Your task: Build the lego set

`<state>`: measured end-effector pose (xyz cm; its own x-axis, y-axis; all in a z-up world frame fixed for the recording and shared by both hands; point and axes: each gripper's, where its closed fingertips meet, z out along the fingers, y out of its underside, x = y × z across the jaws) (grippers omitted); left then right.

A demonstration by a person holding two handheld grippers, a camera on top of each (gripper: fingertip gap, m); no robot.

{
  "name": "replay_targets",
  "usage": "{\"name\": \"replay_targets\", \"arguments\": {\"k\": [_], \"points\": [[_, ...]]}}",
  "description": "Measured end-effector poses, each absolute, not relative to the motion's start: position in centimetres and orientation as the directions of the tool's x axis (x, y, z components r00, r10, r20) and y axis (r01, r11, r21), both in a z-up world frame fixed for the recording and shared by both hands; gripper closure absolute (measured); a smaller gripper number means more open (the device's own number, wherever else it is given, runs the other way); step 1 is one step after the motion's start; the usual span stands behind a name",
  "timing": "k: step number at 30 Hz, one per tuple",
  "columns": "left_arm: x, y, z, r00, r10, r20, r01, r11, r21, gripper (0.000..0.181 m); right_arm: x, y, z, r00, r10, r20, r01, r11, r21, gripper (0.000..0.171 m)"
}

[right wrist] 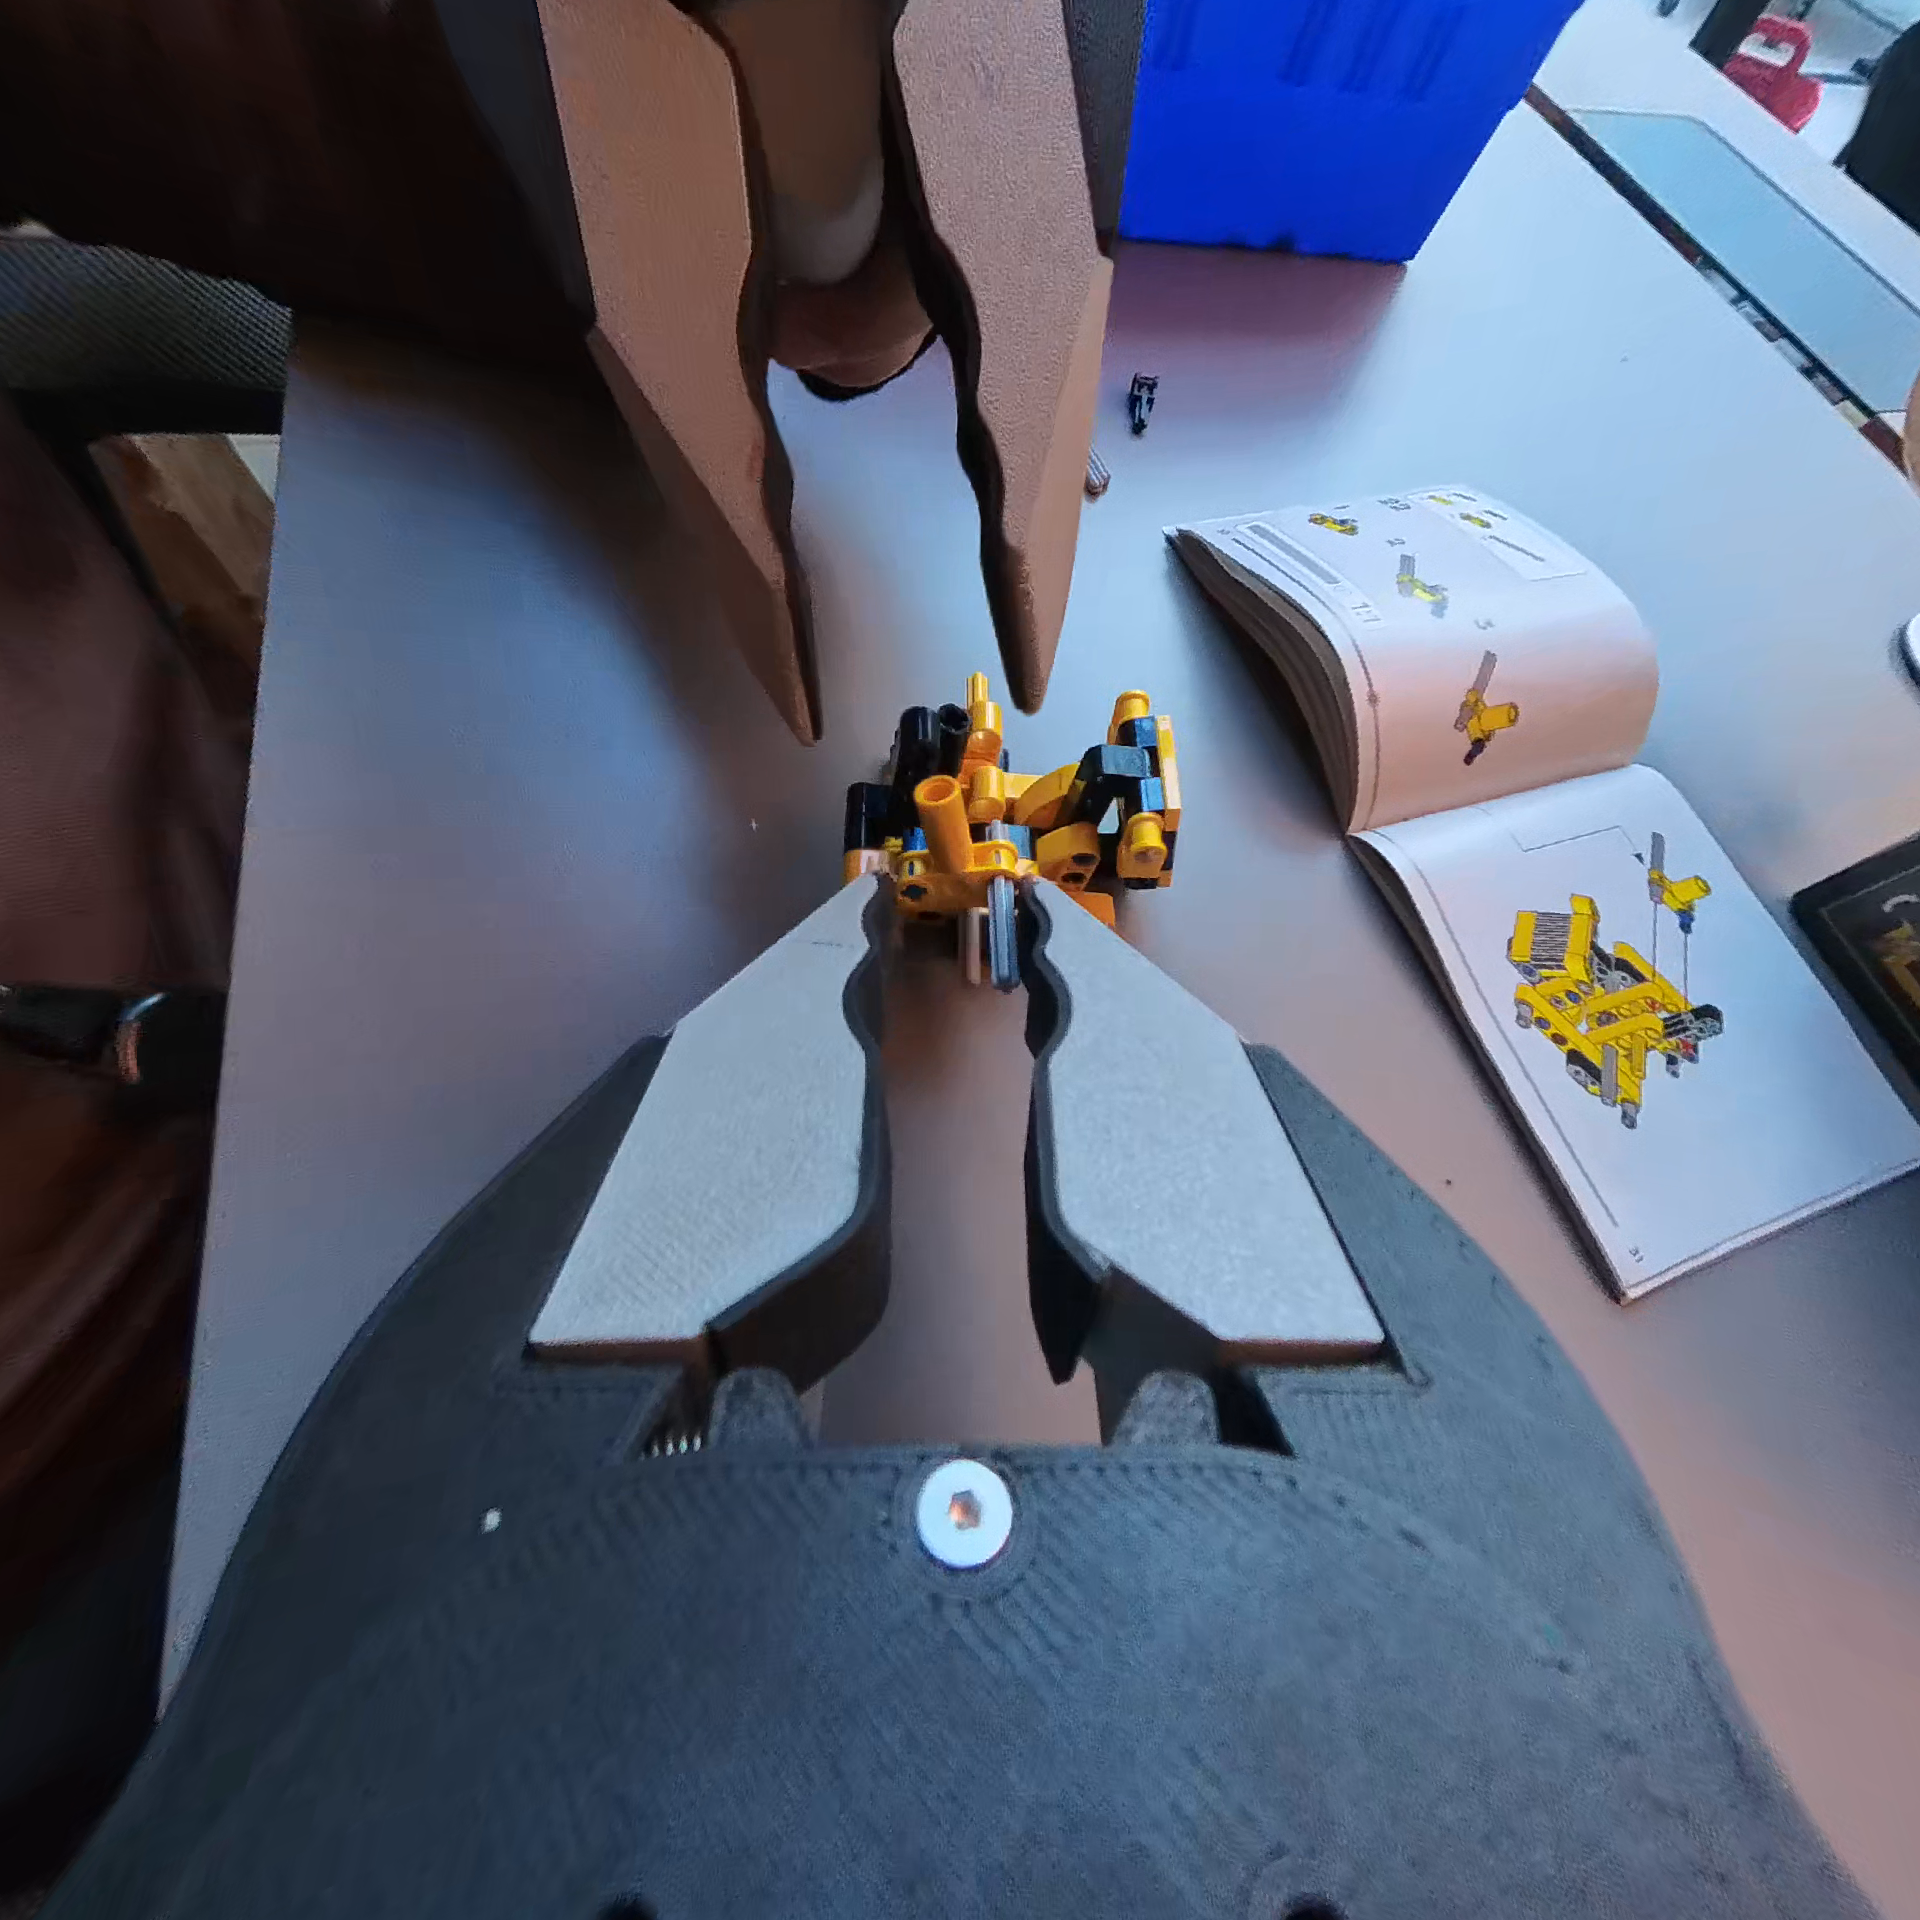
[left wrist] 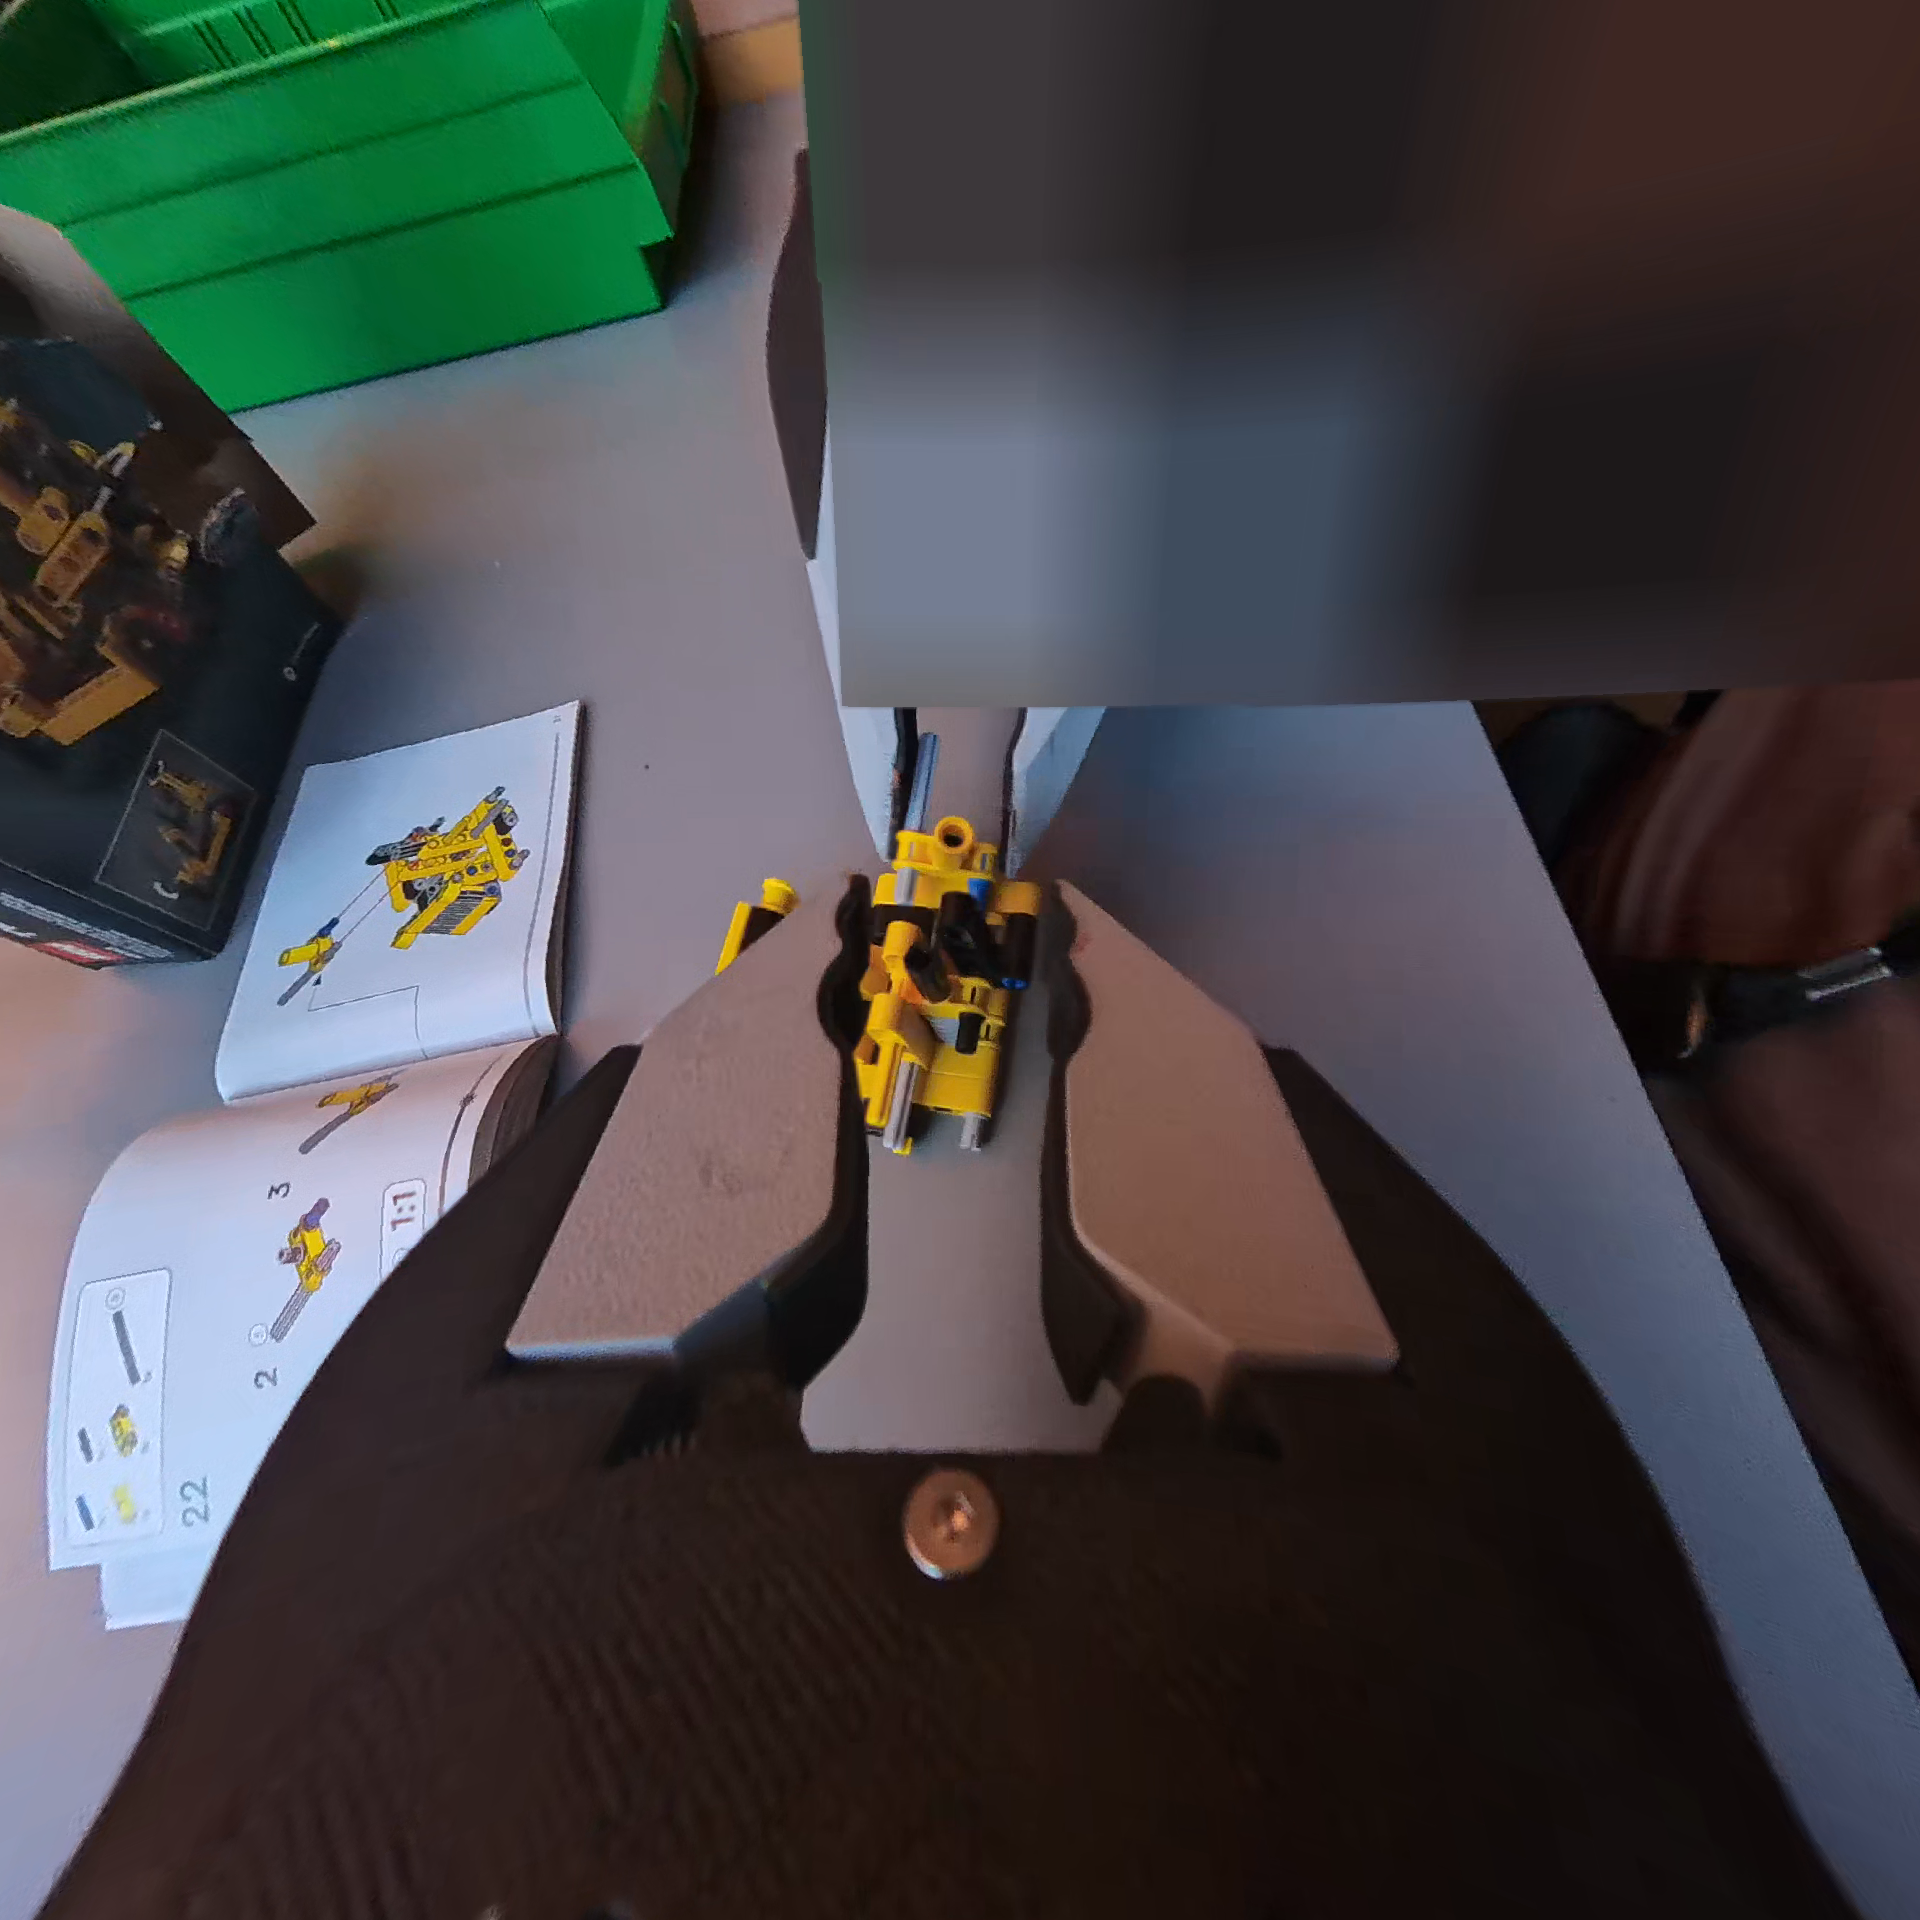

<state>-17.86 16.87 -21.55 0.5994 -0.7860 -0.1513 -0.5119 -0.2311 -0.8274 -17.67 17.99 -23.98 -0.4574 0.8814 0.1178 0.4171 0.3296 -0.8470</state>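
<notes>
A small yellow and black lego model (left wrist: 940, 1023) lies on the grey table; it also shows in the right wrist view (right wrist: 1039, 800). My left gripper (left wrist: 954, 885) points down over it, jaws open, fingers astride it and not clearly touching. From the right wrist view it comes in from above (right wrist: 920, 722). My right gripper (right wrist: 954, 888) is shut on a yellow connector with a grey axle (right wrist: 951, 847) and holds it against the model's near end. In the left wrist view this piece (left wrist: 940, 847) sits at the model's far end, between the right gripper's fingers (left wrist: 896, 790).
An open instruction booklet (left wrist: 416, 894) (right wrist: 1507, 727) lies beside the model, with the dark set box (left wrist: 114, 675) past it. A green bin (left wrist: 364, 208) and a blue bin (right wrist: 1299, 125) stand at the back. A small black piece (right wrist: 1141, 400) lies loose. The table edge (left wrist: 1621, 987) is close. My two grippers' fingertips are within a few centimetres of each other. The small black piece (right wrist: 1141, 400) is about 20 cm from both grippers' fingertips.
</notes>
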Motion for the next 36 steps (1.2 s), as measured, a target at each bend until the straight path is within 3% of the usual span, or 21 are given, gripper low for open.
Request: {"name": "replay_targets", "arguments": {"k": [6, 15, 22, 26, 36], "points": [[-18.6, 17.3, -23.9, 0.616, -0.779, -0.120, -0.548, -0.314, -0.775, 0.143, -17.5, 17.9, -23.6, -0.485, 0.874, -0.008, 0.443, 0.238, -0.864, 0.152], [-18.3, 16.8, -26.1, 0.591, -0.806, -0.035, -0.562, -0.381, -0.734, 0.136, -18.1, 17.6, -24.1, -0.488, 0.873, 0.029, 0.449, 0.280, -0.848, 0.152], [-18.0, 17.0, -24.4, 0.584, -0.812, -0.005, -0.499, -0.354, -0.791, 0.141, -18.1, 17.7, -24.0, -0.485, 0.875, 0.008, 0.453, 0.259, -0.853, 0.152], [-18.4, 17.1, -24.0, 0.596, -0.799, 0.082, -0.432, -0.405, -0.806, 0.155, -18.1, 17.7, -24.0, -0.490, 0.872, 0.006, 0.449, 0.258, -0.855, 0.152], [-18.3, 17.2, -24.2, 0.597, -0.793, 0.118, -0.394, -0.419, -0.818, 0.160, -18.1, 17.5, -24.0, -0.511, 0.859, 0.005, 0.441, 0.267, -0.857, 0.152]]}}
